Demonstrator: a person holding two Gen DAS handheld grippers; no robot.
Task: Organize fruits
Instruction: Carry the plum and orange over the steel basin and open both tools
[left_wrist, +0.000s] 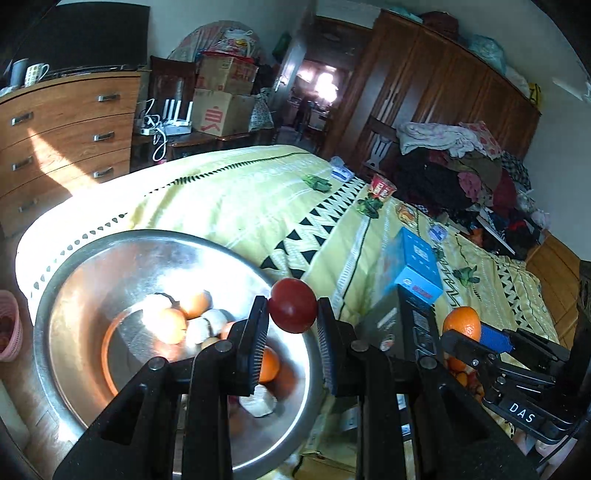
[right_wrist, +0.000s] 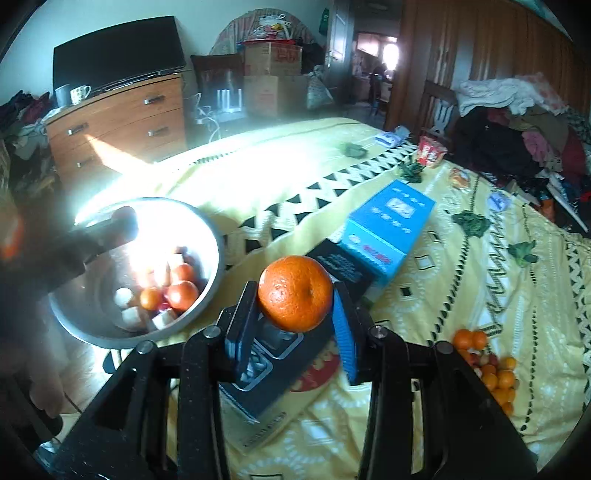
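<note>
Left gripper (left_wrist: 292, 314) jaws clamped on a red fruit (left_wrist: 293, 311), held above the bowl's (left_wrist: 66, 314) rim. Right gripper (right_wrist: 295, 306) jaws clamped on an orange (right_wrist: 294, 292) over the bed (right_wrist: 480, 295), near a blue box (right_wrist: 388, 225).

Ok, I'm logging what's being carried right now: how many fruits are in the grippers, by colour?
red fruit: 1, in the left gripper
orange fruit: 1, in the right gripper
Total: 2
</note>
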